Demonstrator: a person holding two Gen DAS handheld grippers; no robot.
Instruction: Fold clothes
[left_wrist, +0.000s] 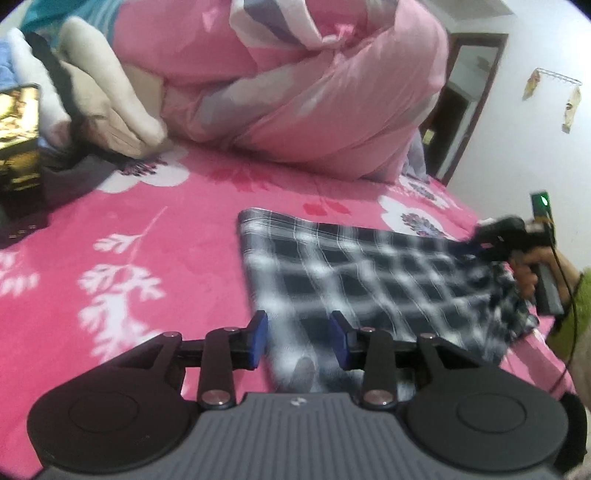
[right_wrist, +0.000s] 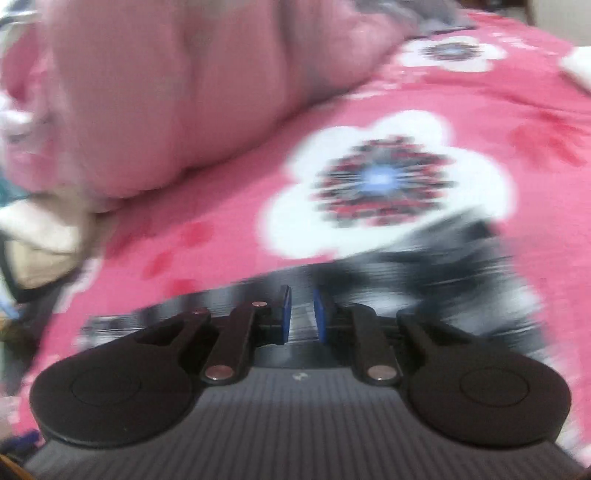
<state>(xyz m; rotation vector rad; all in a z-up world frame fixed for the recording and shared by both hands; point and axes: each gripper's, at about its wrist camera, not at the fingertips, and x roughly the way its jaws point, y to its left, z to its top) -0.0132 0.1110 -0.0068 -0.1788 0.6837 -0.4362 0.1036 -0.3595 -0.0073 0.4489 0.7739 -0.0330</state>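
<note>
A black-and-white checked garment (left_wrist: 369, 280) lies folded on the pink flowered bedspread (left_wrist: 166, 251). My left gripper (left_wrist: 299, 338) is open, its blue pads either side of the garment's near left corner, just above it. My right gripper (left_wrist: 491, 236) shows in the left wrist view at the garment's far right edge, held in a hand. In the blurred right wrist view the right gripper (right_wrist: 302, 315) has its pads a narrow gap apart over the checked cloth (right_wrist: 424, 280); I cannot tell whether cloth is pinched.
A bunched pink quilt (left_wrist: 314, 92) fills the back of the bed. Cream and white clothes (left_wrist: 110, 107) and a black and gold box (left_wrist: 20, 147) lie at the left. A doorway (left_wrist: 469, 99) and white wall are at the right.
</note>
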